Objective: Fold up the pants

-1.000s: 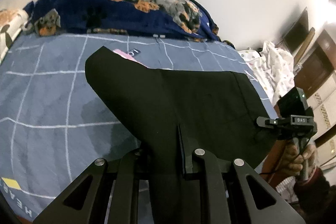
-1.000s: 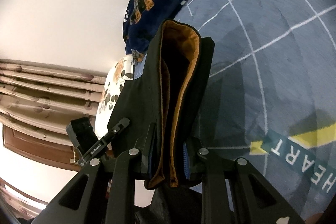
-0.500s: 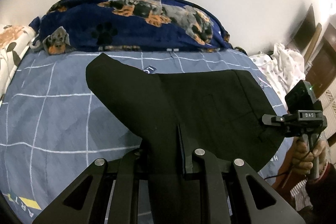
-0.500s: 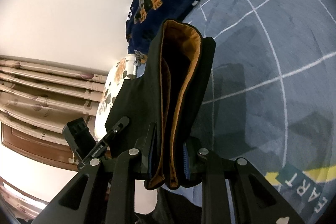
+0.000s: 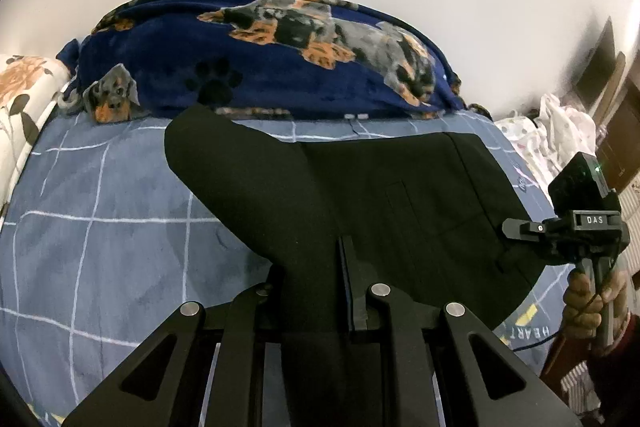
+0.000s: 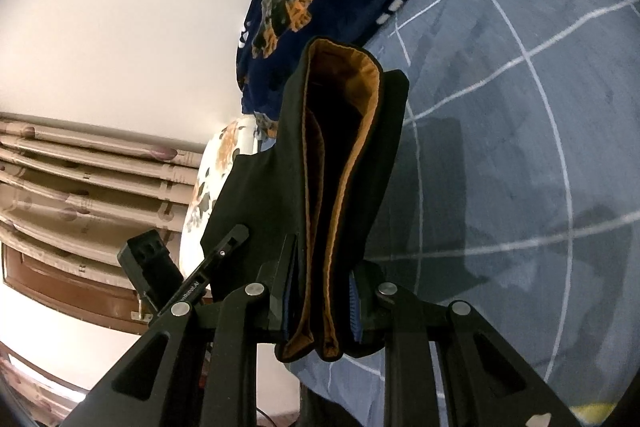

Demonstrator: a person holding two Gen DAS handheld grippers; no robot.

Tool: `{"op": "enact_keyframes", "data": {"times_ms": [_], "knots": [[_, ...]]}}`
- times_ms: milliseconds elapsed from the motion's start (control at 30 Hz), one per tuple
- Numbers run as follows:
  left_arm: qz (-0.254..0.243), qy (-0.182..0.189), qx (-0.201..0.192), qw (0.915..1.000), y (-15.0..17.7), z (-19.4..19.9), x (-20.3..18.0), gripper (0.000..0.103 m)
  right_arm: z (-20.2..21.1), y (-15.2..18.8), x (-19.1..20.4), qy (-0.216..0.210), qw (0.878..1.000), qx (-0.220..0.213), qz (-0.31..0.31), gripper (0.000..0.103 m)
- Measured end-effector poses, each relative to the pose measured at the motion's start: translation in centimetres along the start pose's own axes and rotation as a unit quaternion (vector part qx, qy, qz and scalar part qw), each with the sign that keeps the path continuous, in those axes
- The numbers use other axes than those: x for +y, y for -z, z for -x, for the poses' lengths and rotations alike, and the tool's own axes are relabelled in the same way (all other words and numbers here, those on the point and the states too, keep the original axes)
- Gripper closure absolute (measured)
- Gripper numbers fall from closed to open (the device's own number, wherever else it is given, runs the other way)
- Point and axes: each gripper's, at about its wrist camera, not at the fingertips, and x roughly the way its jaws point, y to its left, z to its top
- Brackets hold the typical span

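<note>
White capitals "DAS" sit on a small plate on the right hand-held gripper [image 5: 516,229] as the left wrist view shows it, and "HEART" is printed upside down on the sheet [image 5: 100,227] below it, next to a yellow mark; the left hand-held gripper [image 6: 236,233], seen from the right wrist view, carries small white lettering along its finger, too small to read surely. The pants [image 5: 360,195] are black and hang spread between the two tools above the bed. The left hand-held gripper [image 5: 320,275] is clenched on a bunched fold of them, and the right hand-held gripper [image 6: 324,291] is clenched on a thick folded edge whose orange-brown lining shows [image 6: 360,131]. The cloth's upper edge runs almost straight across to the right tool, with a rounded corner sticking up at the left; its lower edge curves down toward the right hand [image 5: 592,303]. The blue sheet with its white grid lies bare to the left of the pants and beyond them, wide open as far as the navy dog-print blanket [image 5: 260,67] heaped along the wall. A floral pillow [image 5: 24,99] closes the far left corner, and a heap of pale spotted cloth [image 5: 560,131] lies past the bed's right edge.
</note>
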Motion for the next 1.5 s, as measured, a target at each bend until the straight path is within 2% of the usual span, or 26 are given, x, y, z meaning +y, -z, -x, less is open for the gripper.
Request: {"op": "enact_keyframes", "data": {"times_ms": [800, 1500], "knots": [[-0.003, -0.039, -0.009, 0.9992, -6.4, -6.1, 4.6, 0.088, -6.1, -8.6, -0.1, -0.006, 1.000, 0.000, 0.006, 0.082], [0.010, -0.053, 0.002, 0.9985, -7.2, -9.8, 7.8, 0.087, -7.7, -10.1, -3.0, -0.013, 1.000, 0.001, -0.016, 0.083]]}}
